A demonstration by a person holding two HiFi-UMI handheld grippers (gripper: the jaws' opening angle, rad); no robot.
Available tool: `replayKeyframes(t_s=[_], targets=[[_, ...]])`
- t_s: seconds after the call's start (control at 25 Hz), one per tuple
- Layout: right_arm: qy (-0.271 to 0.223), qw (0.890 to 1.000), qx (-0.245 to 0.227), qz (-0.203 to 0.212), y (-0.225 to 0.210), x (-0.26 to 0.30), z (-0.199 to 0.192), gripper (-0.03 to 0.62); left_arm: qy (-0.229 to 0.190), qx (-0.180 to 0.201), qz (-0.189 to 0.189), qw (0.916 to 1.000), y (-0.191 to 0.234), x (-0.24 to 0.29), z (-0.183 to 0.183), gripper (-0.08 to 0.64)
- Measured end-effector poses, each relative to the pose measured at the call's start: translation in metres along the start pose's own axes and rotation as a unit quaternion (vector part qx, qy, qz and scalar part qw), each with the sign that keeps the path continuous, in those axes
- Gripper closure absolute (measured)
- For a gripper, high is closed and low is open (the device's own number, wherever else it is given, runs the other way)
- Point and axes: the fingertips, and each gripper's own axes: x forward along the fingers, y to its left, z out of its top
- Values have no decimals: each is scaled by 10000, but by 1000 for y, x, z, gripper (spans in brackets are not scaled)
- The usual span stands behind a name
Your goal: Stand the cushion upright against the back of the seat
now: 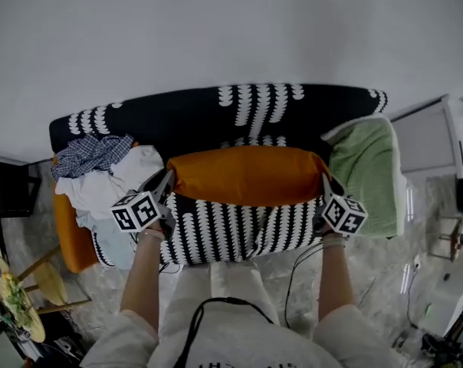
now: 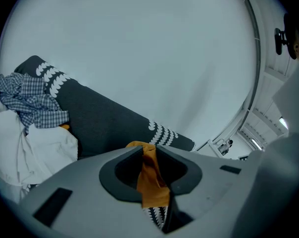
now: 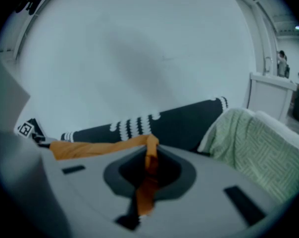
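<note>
"Cushion, the long orange fabric one: where is it in the head view?"

"Lying lengthwise over the seat of the black sofa with white scale print, between the two grippers. The left gripper pinches its left end and the right gripper its right end. It sits just ahead of both, near the backrest. By my judgement it is not yet propped against it."

"And the left gripper view?"

"The jaws are partly closed on a fold of orange cloth, with the pads pressing it. Beyond them runs the backrest. Off to that gripper's left a blue checked shirt lies on white laundry."

"Right gripper view?"

"The jaws are nearly together with a thin orange corner caught between them. The cushion's top edge stretches away to that gripper's left. A green knitted blanket is draped close on its right."

"So how to finish this well?"

"I'd carry both ends at one pace so the cushion doesn't twist. Tip its upper edge back until it leans on the backrest, and seat the lower edge in the crease. The grips hold only cloth, so a jerk could slip them. Keep the ends clear of the laundry and the blanket, and release once it leans by itself."
</note>
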Motion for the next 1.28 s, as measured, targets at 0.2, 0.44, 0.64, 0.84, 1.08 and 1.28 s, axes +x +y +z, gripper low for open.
replayKeyframes(t_s=[0.2, 0.44, 0.64, 0.84, 1.08, 1.28], targets=[[-15, 9999, 51, -107, -31, 22, 14, 557, -5, -4, -101, 9999, -21, 31, 4, 459], [8, 9999, -1, -142, -58, 54, 39, 557, -151, 51, 5, 9999, -36, 57, 7, 459], [11, 10000, -52, -14, -61, 91, 58, 557, -293, -31, 206, 9994, -31, 74, 14, 459], [53, 10000, -35, 65, -59, 126, 66, 557, -445, -81, 442, 9980, -15, 91, 24, 459], [69, 9999, 17, 127, -58, 151, 79, 557, -588, -76, 614, 9964, -6, 110, 40, 459], [126, 9998, 78, 131, -58, 168, 85, 557, -641, -8, 766, 9950, 2, 124, 49, 459]])
